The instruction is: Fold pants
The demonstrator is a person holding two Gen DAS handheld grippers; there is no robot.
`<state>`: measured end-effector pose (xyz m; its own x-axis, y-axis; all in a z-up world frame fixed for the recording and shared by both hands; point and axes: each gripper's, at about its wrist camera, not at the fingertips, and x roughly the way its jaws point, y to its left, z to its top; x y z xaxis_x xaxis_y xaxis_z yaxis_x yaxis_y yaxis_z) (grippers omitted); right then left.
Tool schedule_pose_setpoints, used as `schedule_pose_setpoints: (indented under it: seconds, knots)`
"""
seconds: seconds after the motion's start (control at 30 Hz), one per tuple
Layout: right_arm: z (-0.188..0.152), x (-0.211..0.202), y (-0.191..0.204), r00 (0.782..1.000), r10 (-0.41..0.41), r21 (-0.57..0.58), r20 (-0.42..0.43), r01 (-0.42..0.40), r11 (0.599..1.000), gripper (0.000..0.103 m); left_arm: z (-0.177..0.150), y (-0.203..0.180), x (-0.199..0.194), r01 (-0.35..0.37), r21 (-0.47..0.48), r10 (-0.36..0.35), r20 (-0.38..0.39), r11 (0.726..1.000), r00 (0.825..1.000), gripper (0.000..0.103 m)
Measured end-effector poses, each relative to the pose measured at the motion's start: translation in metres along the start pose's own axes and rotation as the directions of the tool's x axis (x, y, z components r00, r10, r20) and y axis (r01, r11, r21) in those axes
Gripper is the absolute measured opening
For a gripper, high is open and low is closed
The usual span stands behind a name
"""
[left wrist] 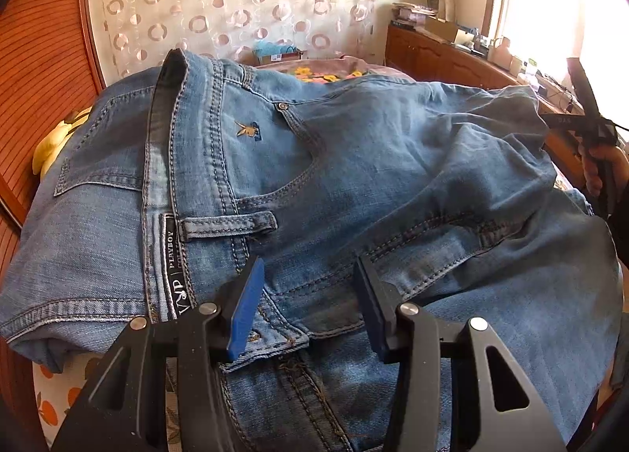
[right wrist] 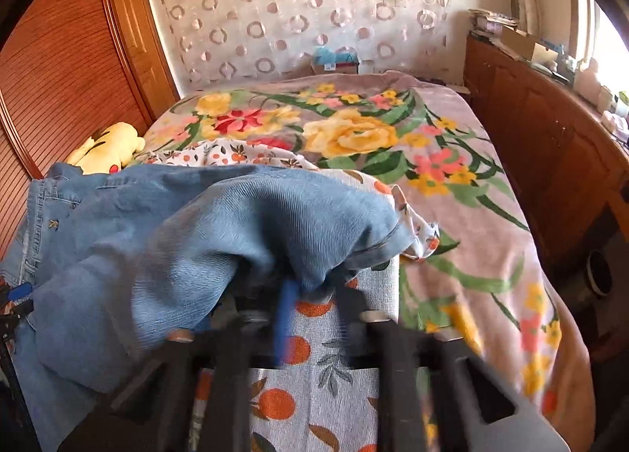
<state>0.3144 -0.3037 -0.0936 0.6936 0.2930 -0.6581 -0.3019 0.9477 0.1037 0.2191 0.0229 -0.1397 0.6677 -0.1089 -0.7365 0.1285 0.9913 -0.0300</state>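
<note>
Here we see the blue jeans (left wrist: 314,176) spread over the orange-print cloth (right wrist: 314,353) on the near end of the bed, waistband to the left. Our left gripper (left wrist: 310,302) stands spread above the fly, pinching nothing. Our right gripper (right wrist: 314,294), blurred, has just been closing on the denim's right edge.

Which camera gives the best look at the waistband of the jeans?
The left wrist view: the waistband runs through the frame in sharp focus, with its belt loop and black label readable. The right wrist view shows only a small, distant strip of it at the far left edge.
</note>
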Motion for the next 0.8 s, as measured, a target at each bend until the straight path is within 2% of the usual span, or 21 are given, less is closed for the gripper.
schedule_pose_setpoints:
  seconds: [0.07, 0.23, 0.43, 0.5, 0.63, 0.73, 0.8]
  knots:
    - [-0.003, -0.013, 0.0, 0.999, -0.007, -0.008, 0.035, 0.007, 1.0, 0.004, 0.0, 0.0, 0.0, -0.003, 0.003, 0.003, 0.0, 1.0, 1.0, 0.048]
    - [-0.006, -0.068, 0.005, 0.991, -0.039, -0.049, 0.131, 0.046, 0.998, 0.003, 0.0, 0.001, 0.0, -0.001, 0.002, 0.001, 0.0, 1.0, 1.0, 0.048]
    - [0.003, -0.146, 0.012, 0.966, -0.084, -0.095, 0.243, 0.11, 0.989, 0.002, 0.0, 0.003, 0.0, 0.005, -0.003, -0.005, 0.001, 1.0, 1.0, 0.048]
    - [0.002, -0.158, 0.013, 0.962, -0.097, -0.096, 0.257, 0.125, 0.988, 0.002, -0.001, 0.003, 0.0, 0.007, -0.004, -0.007, 0.002, 1.0, 1.0, 0.048]
    - [0.002, -0.128, 0.014, 0.965, -0.164, -0.076, 0.203, 0.183, 0.98, 0.002, -0.001, 0.005, 0.0, 0.01, -0.007, -0.01, 0.001, 1.0, 1.0, 0.048]
    - [0.006, -0.099, 0.032, 0.972, -0.145, -0.096, 0.186, 0.165, 0.982, 0.002, -0.002, 0.005, 0.0, 0.01, -0.006, -0.01, 0.002, 1.0, 1.0, 0.048]
    - [0.014, -0.08, 0.045, 0.98, -0.086, -0.104, 0.178, 0.106, 0.989, 0.002, -0.001, 0.005, 0.0, 0.009, -0.006, -0.009, 0.001, 1.0, 1.0, 0.048]
